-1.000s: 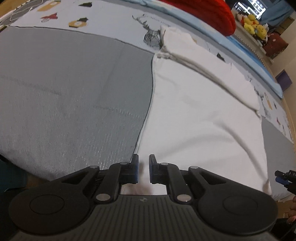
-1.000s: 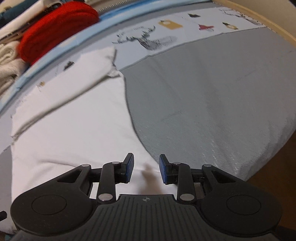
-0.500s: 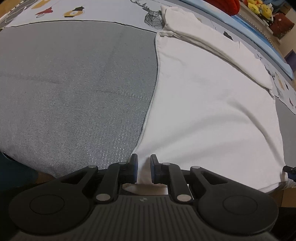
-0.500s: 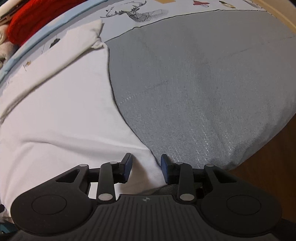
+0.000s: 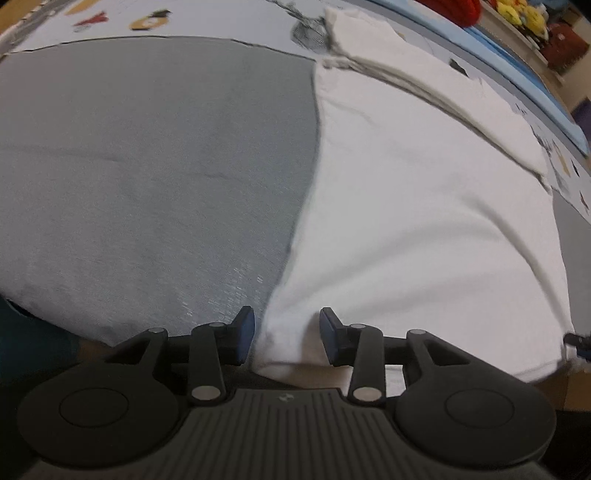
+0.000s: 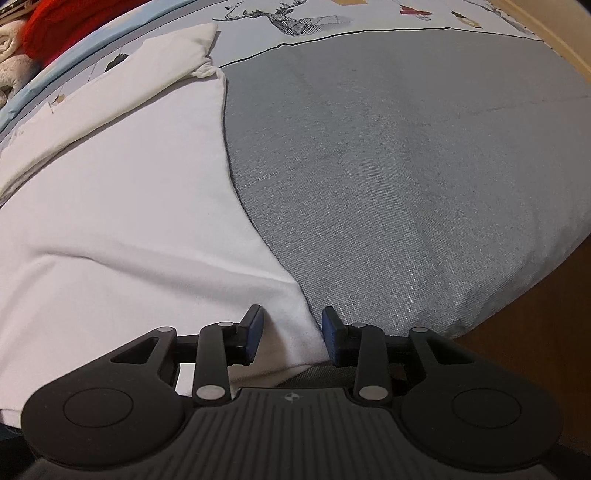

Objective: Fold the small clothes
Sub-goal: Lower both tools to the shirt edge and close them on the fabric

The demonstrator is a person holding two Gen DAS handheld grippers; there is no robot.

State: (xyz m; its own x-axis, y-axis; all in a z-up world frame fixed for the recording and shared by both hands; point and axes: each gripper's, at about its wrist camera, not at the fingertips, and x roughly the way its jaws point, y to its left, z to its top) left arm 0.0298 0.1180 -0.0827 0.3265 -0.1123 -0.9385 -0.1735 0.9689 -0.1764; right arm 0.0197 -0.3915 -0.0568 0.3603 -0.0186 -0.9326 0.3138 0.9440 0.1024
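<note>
No text, label, brand or number can be read in either view. The printed sheet (image 6: 369,16) carries only pictures: a line-drawn deer head and small coloured figures, with no lettering legible. Each gripper body bears one tiny emblem at its centre, on the left gripper (image 5: 287,334) and on the right gripper (image 6: 291,334), too small to make out as a letter or a brand. The white garment (image 5: 406,221) shows no tag or print on the side in view.
</note>
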